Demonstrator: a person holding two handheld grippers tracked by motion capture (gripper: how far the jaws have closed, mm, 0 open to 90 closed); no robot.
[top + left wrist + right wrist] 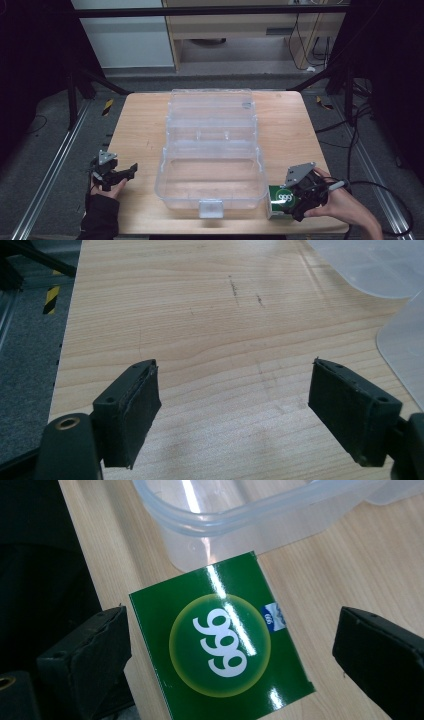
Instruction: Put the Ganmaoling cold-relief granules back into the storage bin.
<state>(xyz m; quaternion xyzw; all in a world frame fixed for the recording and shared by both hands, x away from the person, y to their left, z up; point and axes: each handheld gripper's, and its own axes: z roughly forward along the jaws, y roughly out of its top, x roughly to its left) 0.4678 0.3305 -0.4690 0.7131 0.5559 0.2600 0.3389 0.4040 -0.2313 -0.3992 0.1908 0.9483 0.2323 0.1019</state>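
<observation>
Fingers on the right gripper (230, 665) stand spread wide, one on either side of the green box, with nothing pinched between them yet. From there, largest thing first: the wooden bench (140, 130) carries a clear plastic case (212, 150), lying open with its lid folded back, and this case serves as the landmark for the rest. The case looks empty.

Just beside the case's near right corner sits the green box (220, 640), lying flat and printed with a white "999" in a yellow-green disc; in the right gripper view one of its corners reaches almost to the case wall, though I cannot tell whether they touch. The right gripper hangs over it, its fingers flanking the box with a gap on each side.

Well to the left of the case, the left gripper (235, 410) rests low over bare wood, its fingers likewise spread and holding nothing.

My reading is that the step in hand is the approach to grasping the box. The next move calls for lowering the right gripper so both fingers bracket the box's sides, then closing squarely; likely the box is then bound for the open case.
</observation>
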